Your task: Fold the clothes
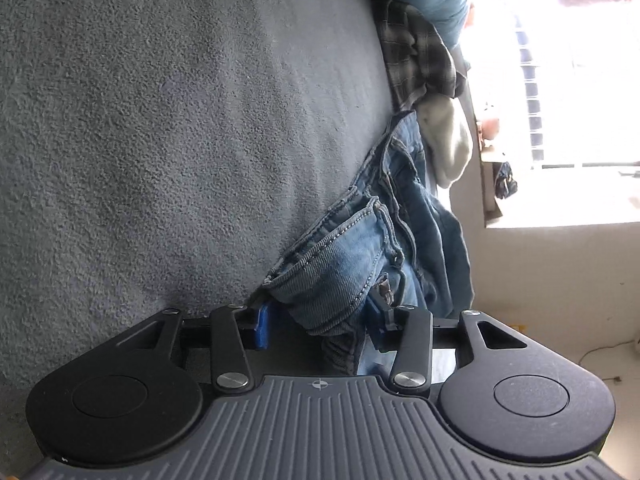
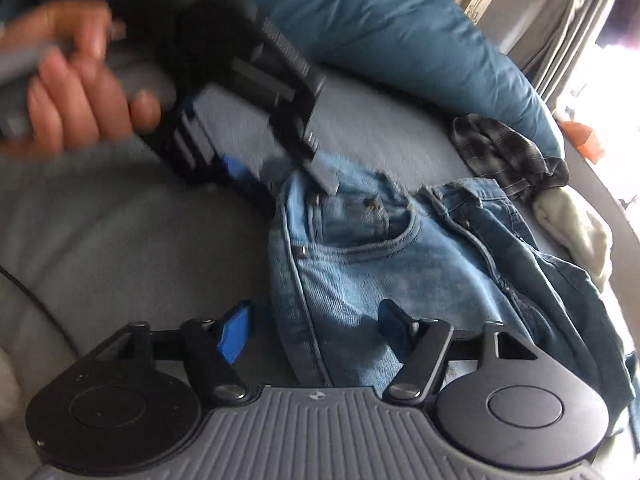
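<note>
While jeans [image 2: 400,256] lie crumpled centre-right on grey bed [image 1: 160,120], L gripper [image 1: 320,328] straddles waistband, jaws spread, no pinch; R gripper [image 2: 312,332] spread over side seam. Seat pads deep before closing, then pull flat.

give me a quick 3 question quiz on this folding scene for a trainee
1. True or false: the jeans lie on a grey bed cover.
2. Which garment lies between the jeans and the blue pillow? A) plaid shirt B) red towel C) black jacket
3. Fill in: beside the plaid shirt lies a small ____ coloured cloth.

Key:
1. True.
2. A.
3. White. It touches the shirt's end and the jeans' far edge.

Extra note: the left gripper has its jaws astride the waistband, and the right gripper stands open over the denim.
</note>
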Available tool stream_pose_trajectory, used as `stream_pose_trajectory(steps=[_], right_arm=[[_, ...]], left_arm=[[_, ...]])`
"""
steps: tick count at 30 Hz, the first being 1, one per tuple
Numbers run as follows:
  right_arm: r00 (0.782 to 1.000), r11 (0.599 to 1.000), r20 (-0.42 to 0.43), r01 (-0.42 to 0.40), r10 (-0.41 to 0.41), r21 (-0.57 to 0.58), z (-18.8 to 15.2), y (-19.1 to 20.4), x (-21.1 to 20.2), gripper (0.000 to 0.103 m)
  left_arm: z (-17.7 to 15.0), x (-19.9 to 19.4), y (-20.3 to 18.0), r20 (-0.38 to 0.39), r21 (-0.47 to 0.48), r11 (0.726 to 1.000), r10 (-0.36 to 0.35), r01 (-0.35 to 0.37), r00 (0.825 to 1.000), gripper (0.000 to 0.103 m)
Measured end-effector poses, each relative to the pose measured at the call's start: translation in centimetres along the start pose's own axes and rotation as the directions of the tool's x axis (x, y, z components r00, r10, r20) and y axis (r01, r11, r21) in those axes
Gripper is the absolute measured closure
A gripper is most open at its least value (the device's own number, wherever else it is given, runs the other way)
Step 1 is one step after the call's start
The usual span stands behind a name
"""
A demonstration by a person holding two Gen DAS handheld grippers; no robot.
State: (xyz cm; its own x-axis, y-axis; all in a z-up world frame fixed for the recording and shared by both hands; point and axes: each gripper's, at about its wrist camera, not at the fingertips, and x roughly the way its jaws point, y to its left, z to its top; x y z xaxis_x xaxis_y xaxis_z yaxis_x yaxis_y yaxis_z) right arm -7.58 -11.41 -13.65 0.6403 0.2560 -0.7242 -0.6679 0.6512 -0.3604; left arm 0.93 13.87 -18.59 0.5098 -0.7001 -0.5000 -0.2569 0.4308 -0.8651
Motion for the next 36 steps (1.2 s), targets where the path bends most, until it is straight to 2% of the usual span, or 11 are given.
stream_pose_trajectory(steps=[1,3,7,10,11,16,23,26,29,33,36], right_arm=[[1.0,1.0,0.0,0.02,-0.02,0.005,-0.1,-0.1,0.0,0.068],[0.998,0.998,0.001,0.059,-0.059,0.019,-0.1,-0.3,0.0,0.089],[0.998,0.987,0.032,0.053,-0.058,0.151,0.4,-2.7,-1.8,0.092],[0.998,0.98,0.048,0.04,-0.05,0.194,0.8,-3.7,-2.9,0.092],[0.998,0.979,0.053,0.034,-0.046,0.2,0.8,-3.9,-3.2,0.092],[0.997,0.976,0.062,0.021,-0.036,0.218,0.7,-4.1,-3.7,0.092],[0.998,0.982,0.065,-0.005,-0.007,0.187,0.7,-3.4,-2.6,0.092],[0.998,0.971,0.041,-0.055,0.047,0.235,-0.1,-2.9,-0.8,0.09],[0.995,0.939,0.025,-0.098,0.095,0.329,-1.3,-2.7,1.3,0.082],[0.984,0.904,0.058,-0.177,0.167,0.388,-1.6,-3.1,1.1,0.047],[0.985,0.905,0.049,-0.174,0.168,0.389,-1.5,-3.5,0.1,0.044]], left_arm=[[0.1,0.0,0.0,-0.004,-0.004,1.0,-0.005,0.005,1.0,0.058],[0.3,-0.1,0.1,-0.009,-0.023,1.0,-0.021,0.021,1.0,0.055],[0.5,0.0,0.1,0.004,-0.089,0.995,-0.053,0.053,0.999,0.046],[0.7,0.4,-0.4,0.029,-0.094,0.993,-0.066,0.068,0.997,0.046],[0.8,0.4,-0.6,0.033,-0.083,0.993,-0.076,0.079,0.997,0.048],[1.4,0.3,-2.0,0.052,-0.008,0.996,-0.092,0.092,0.994,0.079],[1.9,-0.3,-3.4,0.079,0.155,0.988,-0.021,0.009,0.997,0.083],[1.9,-0.1,-2.2,0.074,0.195,0.978,0.063,-0.077,0.995,0.083],[2.0,0.0,0.0,0.054,0.139,0.989,0.052,-0.059,0.997,0.083],[1.9,-0.4,-0.7,0.057,0.184,0.98,0.066,-0.076,0.996,0.078],[1.7,-1.1,-1.9,0.097,0.248,0.962,0.095,-0.116,0.991,0.068]])
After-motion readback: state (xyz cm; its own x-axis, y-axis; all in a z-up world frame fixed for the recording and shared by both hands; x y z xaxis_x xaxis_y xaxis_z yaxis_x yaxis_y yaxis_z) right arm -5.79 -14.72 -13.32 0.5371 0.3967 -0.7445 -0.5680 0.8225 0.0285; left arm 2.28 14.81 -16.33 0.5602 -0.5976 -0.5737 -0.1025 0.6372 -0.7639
